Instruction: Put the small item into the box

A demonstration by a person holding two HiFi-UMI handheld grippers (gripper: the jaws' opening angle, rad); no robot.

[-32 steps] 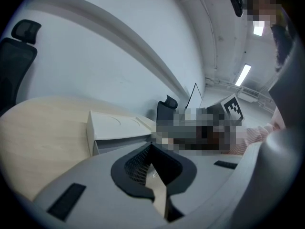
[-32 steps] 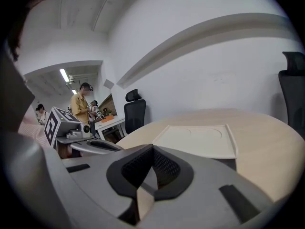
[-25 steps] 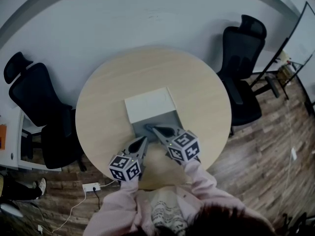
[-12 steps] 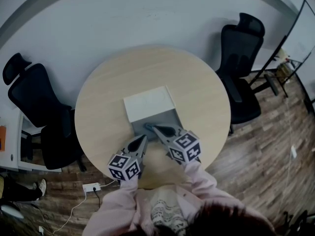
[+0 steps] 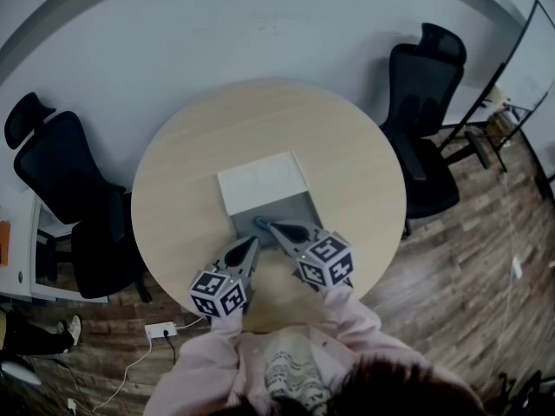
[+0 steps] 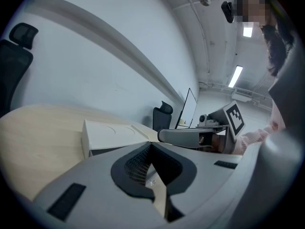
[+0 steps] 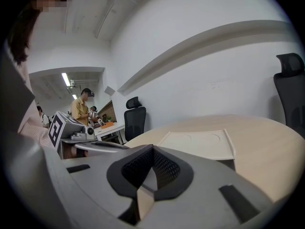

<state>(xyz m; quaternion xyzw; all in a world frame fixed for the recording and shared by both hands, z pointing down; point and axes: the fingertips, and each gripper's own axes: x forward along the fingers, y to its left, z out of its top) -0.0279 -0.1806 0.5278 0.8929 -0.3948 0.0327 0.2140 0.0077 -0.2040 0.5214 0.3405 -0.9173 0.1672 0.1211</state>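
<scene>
A box stands on the round table (image 5: 347,172), its white lid (image 5: 262,180) laid open at the back and its grey inside (image 5: 282,211) toward me. A small blue item (image 5: 260,224) shows at the box's near edge, right at the tip of my right gripper (image 5: 270,227). That gripper is shut, and in the right gripper view its pads (image 7: 159,168) meet with nothing between them. My left gripper (image 5: 255,246) hangs just left of it, outside the box, also shut (image 6: 151,147). The white lid (image 7: 198,143) lies ahead in the right gripper view.
Black office chairs stand at the table's right (image 5: 425,102) and left (image 5: 69,198). A power strip (image 5: 160,329) lies on the wooden floor near my feet. A person (image 7: 81,106) stands far off beside a desk. A white wall runs behind the table.
Both grippers keep their places by the box's near edge. Only the head view has shifted slightly.
</scene>
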